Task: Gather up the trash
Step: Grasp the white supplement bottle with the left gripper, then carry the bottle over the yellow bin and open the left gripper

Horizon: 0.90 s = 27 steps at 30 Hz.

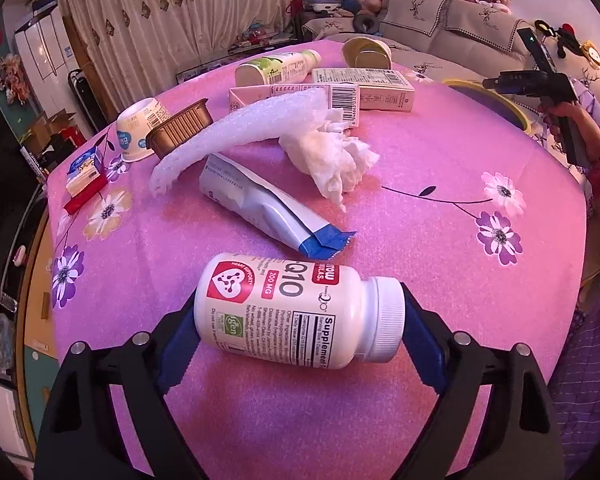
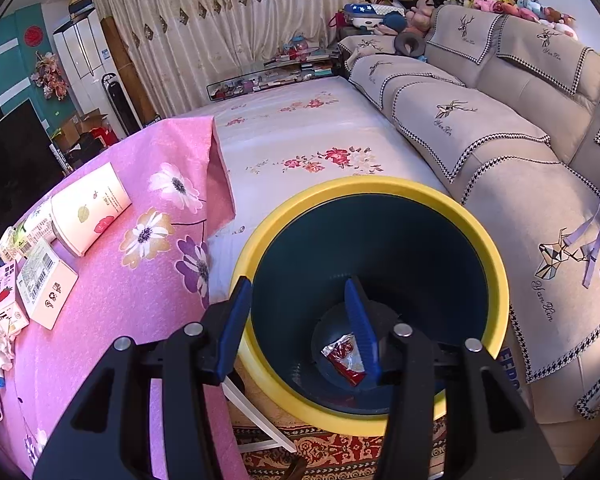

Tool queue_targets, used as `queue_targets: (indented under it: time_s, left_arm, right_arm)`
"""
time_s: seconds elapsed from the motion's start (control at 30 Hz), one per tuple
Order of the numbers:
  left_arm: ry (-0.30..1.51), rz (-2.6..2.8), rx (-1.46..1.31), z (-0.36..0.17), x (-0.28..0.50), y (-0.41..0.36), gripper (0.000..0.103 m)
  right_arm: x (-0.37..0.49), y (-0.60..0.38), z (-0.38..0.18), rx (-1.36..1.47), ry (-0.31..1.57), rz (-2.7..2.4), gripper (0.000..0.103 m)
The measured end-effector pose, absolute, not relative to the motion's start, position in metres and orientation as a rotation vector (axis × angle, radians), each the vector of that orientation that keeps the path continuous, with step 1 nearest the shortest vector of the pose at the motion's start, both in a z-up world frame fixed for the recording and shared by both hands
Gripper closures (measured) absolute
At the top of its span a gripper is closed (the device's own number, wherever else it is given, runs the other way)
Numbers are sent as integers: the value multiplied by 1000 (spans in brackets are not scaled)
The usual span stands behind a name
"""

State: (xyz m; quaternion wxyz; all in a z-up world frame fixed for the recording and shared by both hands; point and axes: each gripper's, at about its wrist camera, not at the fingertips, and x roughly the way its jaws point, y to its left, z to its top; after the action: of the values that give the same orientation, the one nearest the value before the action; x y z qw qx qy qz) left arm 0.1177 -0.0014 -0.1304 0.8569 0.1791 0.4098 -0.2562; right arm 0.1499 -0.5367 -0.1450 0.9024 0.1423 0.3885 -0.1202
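Observation:
My left gripper [image 1: 300, 316] is shut on a white supplement bottle [image 1: 296, 312], which lies on its side just above the pink tablecloth [image 1: 420, 152], one pad on its base and one on its cap. My right gripper [image 2: 300, 300] is open and empty, held over the yellow-rimmed dark bin [image 2: 496, 240]. A red wrapper [image 2: 346, 356] lies on the bin's bottom. The right gripper also shows at the right edge of the left wrist view [image 1: 496, 82], beside the bin's rim [image 1: 500, 100].
On the table lie a white-and-blue pouch [image 1: 260, 204], crumpled tissue [image 1: 332, 156], white foam wrap [image 1: 236, 128], cartons [image 1: 364, 88], a drink bottle [image 1: 276, 66], cups [image 1: 140, 128], a brown tray [image 1: 180, 128]. A sofa [image 2: 500, 128] stands right of the bin.

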Motion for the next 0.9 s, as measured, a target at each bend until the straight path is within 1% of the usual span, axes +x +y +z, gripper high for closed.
queue_targets:
  time_s: [0.2,0.3,0.4,0.57,0.67,0.77,0.9]
  left_arm:
    - [820,-529,369,-103,91,-15,15]
    - [786,-548,400,-84,82,-44,15]
    - [781,-607,371,-69,87,-77,15]
    - [789,-780,336,-52,113,-163,15]
    - [765,-876,389,-49,125,-226,15]
    - [753,-940,445,-53,142,-294,15]
    - [820,-1000,478,-77,170,-380,15]
  right_arm:
    - [143,-535,-139,285,782,-241,56]
    - [138,-537,-133,283,767,-241,56]
    - [128,-540,-124,269,745,-250,56]
    - [102,-553,-106,232,702,-288,56]
    - [83,-568,-96,217,680,-316,56]
    - [66,-583,-87,199,661,-345,56]
    - [47,-602,-80,184,640,-377,53]
